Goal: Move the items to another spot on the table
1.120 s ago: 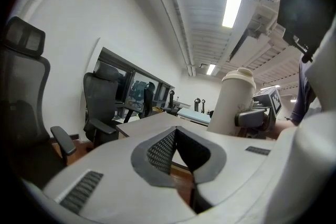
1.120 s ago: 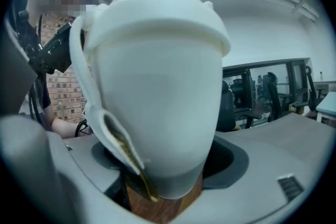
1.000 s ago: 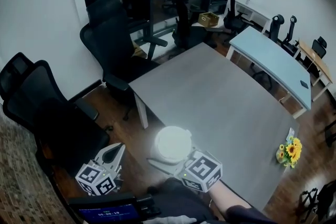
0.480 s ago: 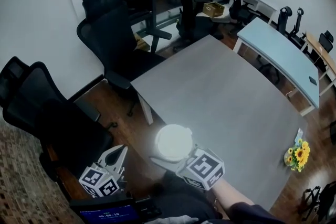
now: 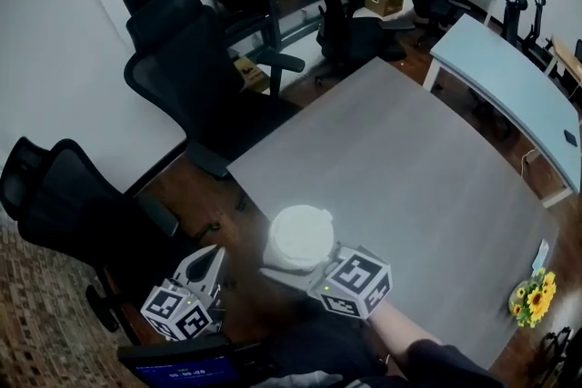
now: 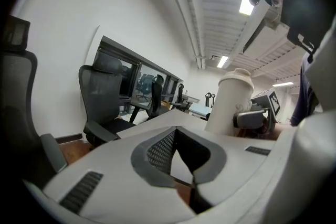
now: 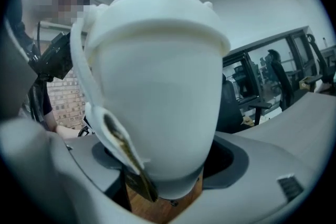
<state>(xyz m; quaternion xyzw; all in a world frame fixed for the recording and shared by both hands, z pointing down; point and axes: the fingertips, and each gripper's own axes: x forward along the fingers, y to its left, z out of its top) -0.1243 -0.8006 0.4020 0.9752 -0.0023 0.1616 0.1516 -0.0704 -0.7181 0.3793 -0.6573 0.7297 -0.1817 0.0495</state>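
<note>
One white lidded jug at six o'clock, one sunflower bunch at four o'clock, two tabletops.

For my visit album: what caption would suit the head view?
Right gripper holds a white lidded jug by the grey table; left gripper shut and empty.

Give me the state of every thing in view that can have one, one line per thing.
White jug: lid on, upright, gripped at its base, held clear of the grey table.
Right gripper: shut on the white jug.
Left gripper: shut, empty.
Sunflowers: on the grey table near its right edge, untouched.
</note>
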